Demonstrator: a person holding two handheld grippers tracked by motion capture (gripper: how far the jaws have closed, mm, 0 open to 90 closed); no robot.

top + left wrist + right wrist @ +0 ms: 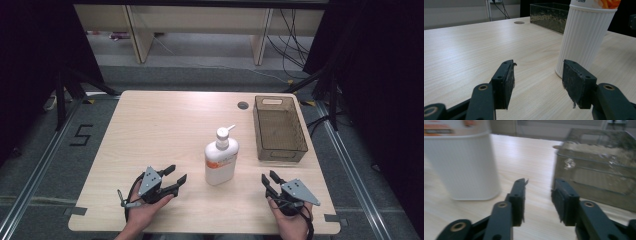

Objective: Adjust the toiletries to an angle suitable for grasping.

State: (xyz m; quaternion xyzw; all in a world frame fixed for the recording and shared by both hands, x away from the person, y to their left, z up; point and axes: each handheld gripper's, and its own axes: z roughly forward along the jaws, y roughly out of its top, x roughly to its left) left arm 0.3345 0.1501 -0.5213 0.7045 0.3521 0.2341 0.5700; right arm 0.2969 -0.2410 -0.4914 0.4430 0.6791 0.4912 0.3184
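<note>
A white ribbed pump bottle with an orange label stands upright near the middle of the table. My left gripper rests low at the bottle's left, open, with nothing between its jaws; in the left gripper view the bottle stands just past the right jaw. At the bottle's right, my right gripper is open and empty too, its jaws narrower. From the right gripper the bottle is ahead on the left and a clear bin on the right.
The smoky clear plastic bin sits empty at the table's far right. A round cable grommet is set in the top near the back edge. Beyond the table are wooden furniture legs, cables on the floor and dark stands on both sides.
</note>
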